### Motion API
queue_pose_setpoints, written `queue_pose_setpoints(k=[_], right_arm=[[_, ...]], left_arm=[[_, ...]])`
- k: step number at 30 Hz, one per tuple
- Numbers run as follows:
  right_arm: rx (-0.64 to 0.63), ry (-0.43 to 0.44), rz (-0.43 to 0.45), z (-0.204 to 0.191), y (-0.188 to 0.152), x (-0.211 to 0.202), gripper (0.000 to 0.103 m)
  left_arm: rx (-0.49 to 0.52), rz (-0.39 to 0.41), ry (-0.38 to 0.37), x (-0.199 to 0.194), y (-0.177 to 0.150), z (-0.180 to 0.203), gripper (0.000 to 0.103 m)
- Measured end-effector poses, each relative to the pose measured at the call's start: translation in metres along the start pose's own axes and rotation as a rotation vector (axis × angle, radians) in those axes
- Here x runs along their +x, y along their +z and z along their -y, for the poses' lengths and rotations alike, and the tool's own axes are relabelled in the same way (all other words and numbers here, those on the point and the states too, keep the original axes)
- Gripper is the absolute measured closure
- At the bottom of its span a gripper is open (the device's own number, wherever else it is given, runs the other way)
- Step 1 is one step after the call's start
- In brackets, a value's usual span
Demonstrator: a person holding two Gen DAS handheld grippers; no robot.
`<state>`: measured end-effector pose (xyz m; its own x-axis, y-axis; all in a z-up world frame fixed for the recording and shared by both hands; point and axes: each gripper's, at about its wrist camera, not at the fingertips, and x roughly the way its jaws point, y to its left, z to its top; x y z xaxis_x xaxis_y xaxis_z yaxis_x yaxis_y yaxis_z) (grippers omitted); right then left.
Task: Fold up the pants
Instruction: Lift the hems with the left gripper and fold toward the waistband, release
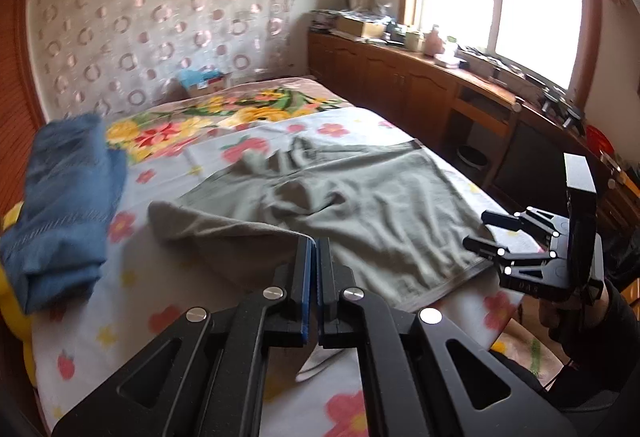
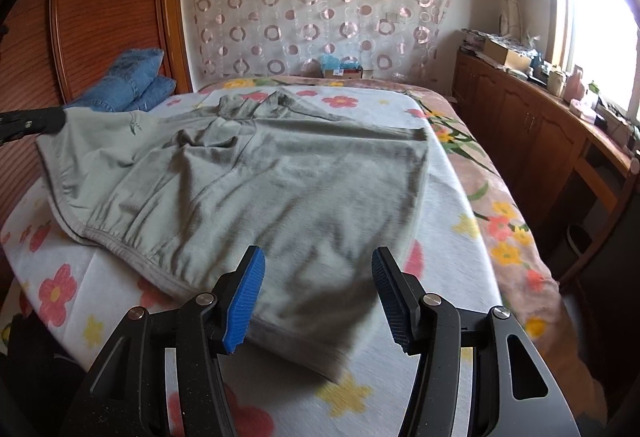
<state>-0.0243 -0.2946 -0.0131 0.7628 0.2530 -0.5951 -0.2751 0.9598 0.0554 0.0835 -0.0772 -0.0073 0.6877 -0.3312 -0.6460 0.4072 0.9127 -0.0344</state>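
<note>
Grey-green soft knit pants (image 2: 248, 181) lie spread across the flower-print bed sheet (image 2: 448, 269), reaching to the bed's near edge. The fabric is thin, limp and wrinkly, so it likely weighs little and sags from any single hold.

Left gripper (image 1: 313, 249): fingers fully closed, pinching a raised flap of the pants at its edge on the bed's left side; cloth drapes down from the pinch.

Right gripper (image 2: 318, 297): fingers well apart, holding nothing, hovering over the pants' near hem.

Judgement: the stitched, elasticated edge (image 2: 132, 253) should grip better than mid-panel cloth. A second hold at the near hem would keep the fold line straight.

Folded blue denim (image 2: 128, 81) sits at the bed's far left edge.
</note>
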Motion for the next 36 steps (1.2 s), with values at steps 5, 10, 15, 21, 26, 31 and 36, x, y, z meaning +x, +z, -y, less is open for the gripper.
queue_pose_setpoints(k=[5, 10, 15, 21, 26, 31, 36], right_arm=[[0.03, 0.01, 0.018, 0.009, -0.007, -0.008, 0.045], [0.065, 0.013, 0.034, 0.019, -0.01, -0.014, 0.045], [0.088, 0.01, 0.053, 0.023, -0.012, -0.018, 0.045], [0.1, 0.003, 0.055, 0.022, -0.018, -0.016, 0.045], [0.111, 0.006, 0.054, 0.022, -0.015, -0.014, 0.045], [0.096, 0.011, 0.064, 0.014, -0.012, -0.013, 0.045], [0.076, 0.021, 0.064, 0.007, -0.01, -0.006, 0.045]], left_arm=[[0.084, -0.004, -0.037, 0.014, 0.024, 0.04, 0.1], [0.139, -0.003, -0.081, 0.025, 0.047, 0.076, 0.1], [0.179, -0.016, -0.121, 0.04, 0.061, 0.108, 0.1], [0.193, -0.039, -0.136, 0.058, 0.067, 0.125, 0.1], [0.164, -0.051, -0.134, 0.059, 0.066, 0.118, 0.1], [0.152, -0.049, -0.073, 0.059, 0.06, 0.104, 0.074], [0.091, -0.05, -0.044, 0.058, 0.049, 0.077, 0.038]])
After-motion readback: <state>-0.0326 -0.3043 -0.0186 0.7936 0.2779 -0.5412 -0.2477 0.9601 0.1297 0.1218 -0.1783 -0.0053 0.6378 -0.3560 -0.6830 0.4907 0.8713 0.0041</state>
